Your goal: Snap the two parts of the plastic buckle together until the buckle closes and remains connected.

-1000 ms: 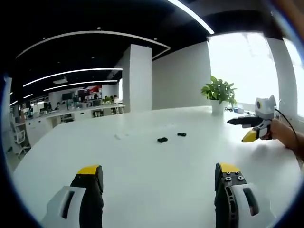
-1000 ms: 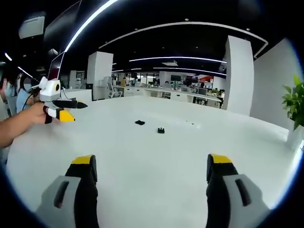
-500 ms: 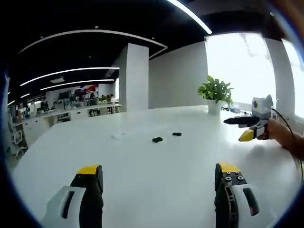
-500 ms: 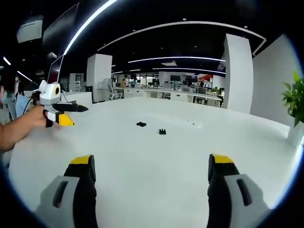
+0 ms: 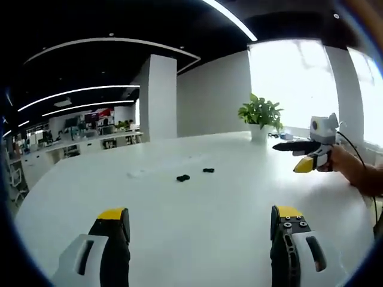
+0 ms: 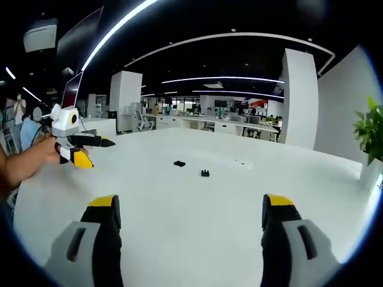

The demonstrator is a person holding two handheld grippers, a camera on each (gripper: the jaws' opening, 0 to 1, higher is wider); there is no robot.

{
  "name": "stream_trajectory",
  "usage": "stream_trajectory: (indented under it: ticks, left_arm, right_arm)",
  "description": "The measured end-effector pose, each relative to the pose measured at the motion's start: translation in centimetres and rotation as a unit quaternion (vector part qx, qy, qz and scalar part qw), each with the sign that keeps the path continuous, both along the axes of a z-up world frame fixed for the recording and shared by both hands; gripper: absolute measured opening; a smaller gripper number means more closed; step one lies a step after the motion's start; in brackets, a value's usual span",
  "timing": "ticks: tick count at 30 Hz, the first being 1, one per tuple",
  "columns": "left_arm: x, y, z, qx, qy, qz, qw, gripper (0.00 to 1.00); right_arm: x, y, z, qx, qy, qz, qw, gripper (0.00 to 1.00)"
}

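Two black buckle parts lie on the white table (image 5: 197, 221), near each other but apart, well ahead of both grippers. Left gripper view: part A (image 5: 182, 178) on the left, part B (image 5: 208, 170) just right of it and a bit farther off. Right gripper view: same pair, one at (image 6: 179, 163), other at (image 6: 205, 173); which is which across views, can't tell. Too small to tell male from female half.

Left gripper (image 5: 200, 218): jaws spread wide, nothing between them, above bare table. Right gripper (image 6: 190, 206): jaws likewise spread wide, holding nothing.

Right gripper also seen in left gripper view at right (image 5: 302, 156), in a hand (image 5: 347, 167), above the table's right side; its jaws look parted there. Left gripper seen in right gripper view at left (image 6: 84, 150), held by a hand (image 6: 36, 160); jaws look parted.

Containers: only a white pot with a green plant (image 5: 259, 113) at the table's far right edge, by the bright window (image 5: 293, 84); plant also at right rim of right gripper view (image 6: 372, 128).

Room: table broad and bare around the parts, lots of open surface on all sides, far edge curving beyond them. A faint pale patch (image 5: 140, 173) lies left of the parts. White column (image 5: 157, 98) and office desks beyond.
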State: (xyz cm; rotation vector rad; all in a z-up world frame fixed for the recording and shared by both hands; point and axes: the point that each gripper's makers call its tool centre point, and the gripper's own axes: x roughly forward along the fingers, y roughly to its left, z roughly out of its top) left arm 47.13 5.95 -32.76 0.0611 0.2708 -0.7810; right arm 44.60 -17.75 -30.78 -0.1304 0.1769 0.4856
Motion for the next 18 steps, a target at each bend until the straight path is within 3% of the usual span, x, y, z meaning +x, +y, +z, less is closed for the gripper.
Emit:
stream_trajectory:
  ticks: [4, 13, 18]
  left_arm:
    - [0.2, 0.2, 0.0, -0.001, -0.008, -0.005, 1.0000, 0.98]
    - [0.7, -0.2, -1.7, 0.018, 0.028, 0.011, 0.9994, 0.99]
    - [0.8, -0.9, -0.6, 0.008, 0.028, 0.004, 0.9996, 0.99]
  right_arm:
    - [0.5, 0.5, -0.8, 0.003, 0.011, 0.005, 0.9999, 0.99]
    - [1.5, 0.3, -1.5, -0.011, 0.018, -0.007, 0.9997, 0.96]
    - [1.7, 0.4, -1.7, -0.017, 0.029, -0.002, 0.9994, 0.96]
